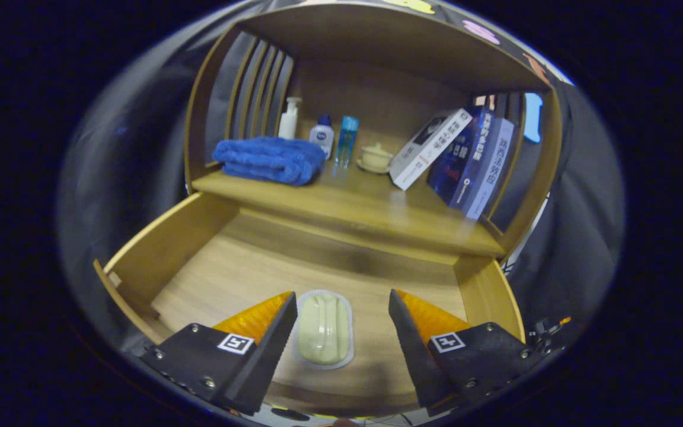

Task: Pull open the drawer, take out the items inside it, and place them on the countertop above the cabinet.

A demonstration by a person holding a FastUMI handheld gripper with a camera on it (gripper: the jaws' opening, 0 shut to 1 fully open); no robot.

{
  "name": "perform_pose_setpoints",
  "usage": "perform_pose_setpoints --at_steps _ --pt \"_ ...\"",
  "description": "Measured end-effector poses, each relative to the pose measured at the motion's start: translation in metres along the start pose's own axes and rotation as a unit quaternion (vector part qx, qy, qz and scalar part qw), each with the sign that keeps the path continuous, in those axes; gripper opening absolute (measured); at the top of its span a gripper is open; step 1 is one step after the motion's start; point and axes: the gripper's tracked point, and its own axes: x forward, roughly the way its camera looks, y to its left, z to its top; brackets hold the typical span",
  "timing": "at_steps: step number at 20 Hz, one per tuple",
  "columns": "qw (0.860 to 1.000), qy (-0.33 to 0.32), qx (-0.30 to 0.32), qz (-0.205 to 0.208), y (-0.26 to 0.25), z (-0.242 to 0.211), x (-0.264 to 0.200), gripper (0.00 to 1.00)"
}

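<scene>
Drawer (169, 249) open, packet (324, 329) between spread jaws

The wooden drawer (199, 261) floor lies bare around the pale green sealed packet (323, 330) between the spread claw (340, 323) fingers.

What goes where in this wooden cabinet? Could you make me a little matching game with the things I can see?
Things:
1. pale green blister pack
2. folded blue towel
3. leaning row of books
4. small cream lidded cup

Places:
A. shelf, right end
B. open drawer, between the open gripper's fingers
C. shelf, left end
D. shelf, between the bottles and books

Pairs: 1-B, 2-C, 3-A, 4-D
</scene>
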Motion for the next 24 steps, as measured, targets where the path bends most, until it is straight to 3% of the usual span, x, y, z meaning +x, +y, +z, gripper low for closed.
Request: perform_pose_setpoints --at_steps 4,7,9,12,16,24 --pt "0.993 0.085 0.073 0.023 0.01 -0.026 0.024 0.81" --pt "0.986 0.129 0.105 0.015 0.008 -0.043 0.036 0.75" --pt "0.973 0.173 0.143 0.053 0.028 -0.059 0.034 0.53" --pt "0.974 0.103 0.193 0.06 0.021 -0.031 0.029 0.19" --pt "0.975 0.02 0.214 0.057 0.01 0.001 0.009 0.19" --pt "0.979 -0.045 0.185 0.072 0.008 0.056 -0.017 0.14"
